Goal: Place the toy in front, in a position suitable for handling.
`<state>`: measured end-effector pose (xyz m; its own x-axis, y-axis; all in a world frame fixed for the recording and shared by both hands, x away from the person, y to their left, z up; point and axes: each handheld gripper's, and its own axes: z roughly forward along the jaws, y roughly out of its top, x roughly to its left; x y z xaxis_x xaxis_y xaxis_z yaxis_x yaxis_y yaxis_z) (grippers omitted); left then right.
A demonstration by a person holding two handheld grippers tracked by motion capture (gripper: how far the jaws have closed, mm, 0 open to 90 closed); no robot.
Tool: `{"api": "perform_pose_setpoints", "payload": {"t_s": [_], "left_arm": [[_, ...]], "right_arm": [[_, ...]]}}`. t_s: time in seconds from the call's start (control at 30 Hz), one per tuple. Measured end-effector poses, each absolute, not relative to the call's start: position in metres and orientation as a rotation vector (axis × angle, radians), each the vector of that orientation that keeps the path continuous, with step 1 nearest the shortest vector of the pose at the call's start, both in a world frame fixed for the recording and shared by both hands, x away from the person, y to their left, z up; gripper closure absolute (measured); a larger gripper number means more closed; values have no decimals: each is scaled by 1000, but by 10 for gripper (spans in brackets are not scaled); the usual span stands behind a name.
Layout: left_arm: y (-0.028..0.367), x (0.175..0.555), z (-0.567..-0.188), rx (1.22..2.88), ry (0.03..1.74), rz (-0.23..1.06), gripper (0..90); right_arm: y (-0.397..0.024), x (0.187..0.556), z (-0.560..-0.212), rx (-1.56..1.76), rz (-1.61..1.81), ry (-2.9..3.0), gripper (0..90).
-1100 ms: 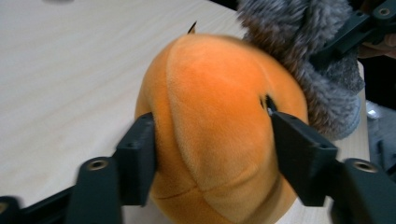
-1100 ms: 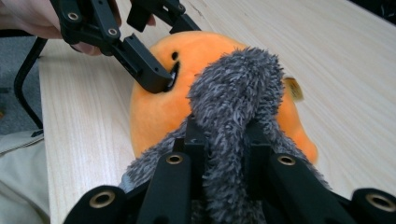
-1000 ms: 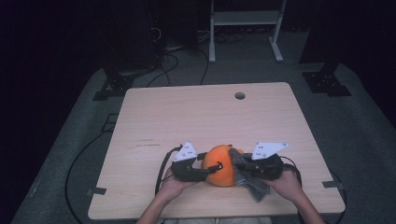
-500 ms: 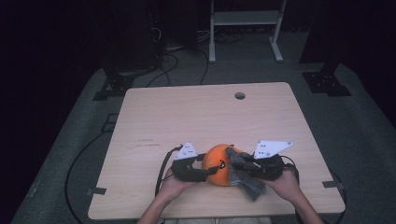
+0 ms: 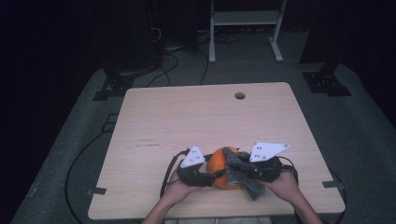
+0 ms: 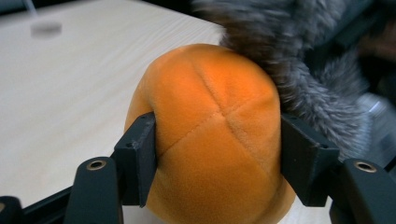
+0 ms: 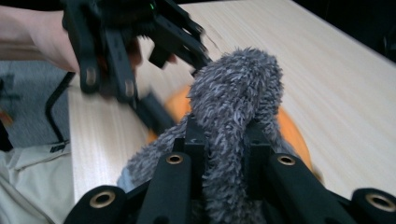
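My left gripper (image 6: 217, 154) squeezes the round orange plush ball (image 6: 215, 135); my right gripper (image 7: 224, 154) pinches the fuzzy grey cloth (image 7: 233, 107) draped over it, which may slip free if I tug

A lab or recording studio, by the look of it; a pale wooden table (image 5: 205, 121) with a cable hole (image 5: 240, 95) sits mid-frame on grey carpet (image 5: 359, 130), ringed by black darkness; black cables (image 5: 175, 58) snake across the floor at upper centre; a white metal stand (image 5: 245, 21) rises at the top; black weighted stand bases (image 5: 327, 83) sit at upper right and upper left.
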<state>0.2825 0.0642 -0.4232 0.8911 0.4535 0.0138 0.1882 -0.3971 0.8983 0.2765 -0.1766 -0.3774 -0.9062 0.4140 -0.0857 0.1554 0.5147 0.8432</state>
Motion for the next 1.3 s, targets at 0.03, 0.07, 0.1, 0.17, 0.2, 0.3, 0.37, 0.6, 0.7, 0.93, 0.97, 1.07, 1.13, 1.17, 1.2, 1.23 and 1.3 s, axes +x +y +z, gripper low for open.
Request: {"api": "perform_pose_setpoints", "payload": {"t_s": [0.03,0.07,0.1,0.17,0.2,0.3,0.37,0.6,0.7,0.93,0.97,1.07,1.13,1.17,1.2,1.23,1.3], "left_arm": [[60,277,-422,2015,427,364,356],[58,274,-421,2031,405,398,356],[59,272,-422,2035,401,407,359],[59,272,-423,2024,403,394,359],[58,272,-423,2027,398,391,358],[52,268,-422,2045,355,425,348],[50,265,-422,2061,337,453,346],[55,270,-424,2036,373,385,335],[58,278,-422,1986,475,256,226],[64,279,-426,1981,472,281,348],[62,278,-425,1986,456,293,351],[55,273,-424,2005,395,344,358],[54,269,-425,2025,369,373,360],[56,269,-425,2039,359,387,363],[57,268,-426,2048,350,406,368],[58,268,-427,2056,350,411,370],[61,271,-429,2048,366,386,365]], "right_arm": [[-173,274,-375,443,1319,2484,763],[-172,273,-374,425,1293,2493,764],[-174,273,-375,417,1275,2495,765],[-183,276,-377,468,1270,2496,765],[-187,278,-377,500,1274,2500,764],[-185,274,-373,490,1322,2512,763],[-177,270,-370,430,1287,2513,762],[-200,289,-383,592,1296,2496,764],[-197,287,-384,590,1294,2494,764],[-205,292,-393,623,1251,2531,763],[-207,292,-391,631,1266,2529,763],[-200,284,-380,550,1346,2505,760],[-192,279,-375,502,1353,2505,759],[-190,279,-376,490,1331,2508,757],[-191,281,-378,510,1333,2509,757],[-194,285,-382,539,1332,2512,758],[-202,292,-391,602,1295,2518,759]]}}
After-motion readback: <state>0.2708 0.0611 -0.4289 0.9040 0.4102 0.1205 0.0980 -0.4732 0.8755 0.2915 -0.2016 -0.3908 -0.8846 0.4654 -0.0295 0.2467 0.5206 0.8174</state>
